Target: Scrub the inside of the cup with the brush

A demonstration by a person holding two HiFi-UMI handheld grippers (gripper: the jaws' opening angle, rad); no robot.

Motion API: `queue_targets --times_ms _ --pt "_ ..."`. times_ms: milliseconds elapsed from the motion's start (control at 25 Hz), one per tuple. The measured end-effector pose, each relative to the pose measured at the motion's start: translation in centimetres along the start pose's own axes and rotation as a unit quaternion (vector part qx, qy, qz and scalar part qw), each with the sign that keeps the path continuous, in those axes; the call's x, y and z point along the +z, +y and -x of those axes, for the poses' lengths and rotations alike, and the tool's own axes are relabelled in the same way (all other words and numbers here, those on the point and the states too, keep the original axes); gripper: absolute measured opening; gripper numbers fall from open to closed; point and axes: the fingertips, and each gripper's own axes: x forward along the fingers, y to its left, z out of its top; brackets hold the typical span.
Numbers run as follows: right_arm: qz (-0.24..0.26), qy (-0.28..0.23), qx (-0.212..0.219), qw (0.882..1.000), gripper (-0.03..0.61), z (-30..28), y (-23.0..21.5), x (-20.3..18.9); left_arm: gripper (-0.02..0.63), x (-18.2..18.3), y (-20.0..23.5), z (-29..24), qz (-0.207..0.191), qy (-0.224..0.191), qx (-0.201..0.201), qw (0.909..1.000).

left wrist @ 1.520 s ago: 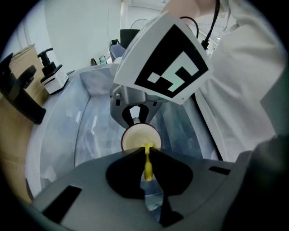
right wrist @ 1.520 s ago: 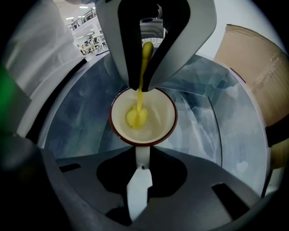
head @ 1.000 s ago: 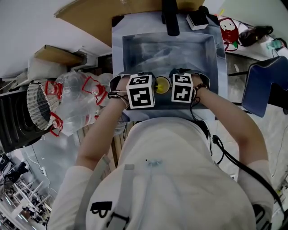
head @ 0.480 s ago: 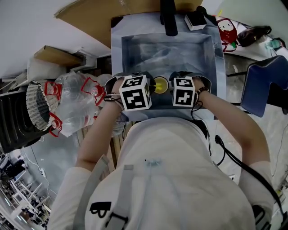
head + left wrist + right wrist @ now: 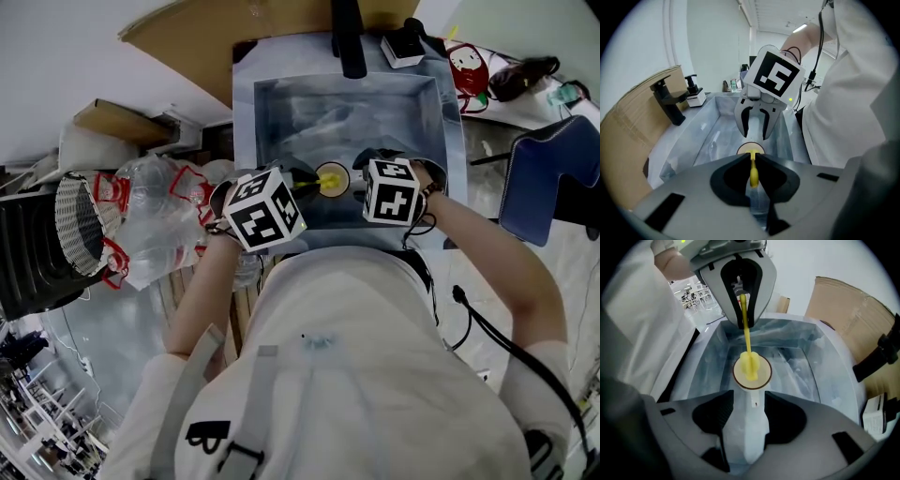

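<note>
While brush (image 5: 746,336) dips into cup (image 5: 751,423), black faucet (image 5: 349,42) behind, sink (image 5: 281,117) around

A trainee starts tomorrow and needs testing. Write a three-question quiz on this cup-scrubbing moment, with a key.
1. True or false: the right gripper is shut on the cup.
2. Which gripper holds the brush? A: left gripper. B: right gripper.
3. Fill in: cup and brush are held over the ____.
Key: 1 true; 2 A; 3 sink.
</note>
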Motion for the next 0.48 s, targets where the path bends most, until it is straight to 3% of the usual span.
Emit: queue_targets --times_ms 280,480 --pt "0.001 -0.031 -0.022 0.999 0.230 1.7 0.8 1.7 0.035 0.2 1.3 1.6 0.060 -0.066 0.036 0.9954" --pt "-0.040 -0.091 -0.062 0.993 0.230 4.2 -0.8 2.9 0.035 1.1 3.2 3.3 0.111 -0.146 0.103 0.9777"
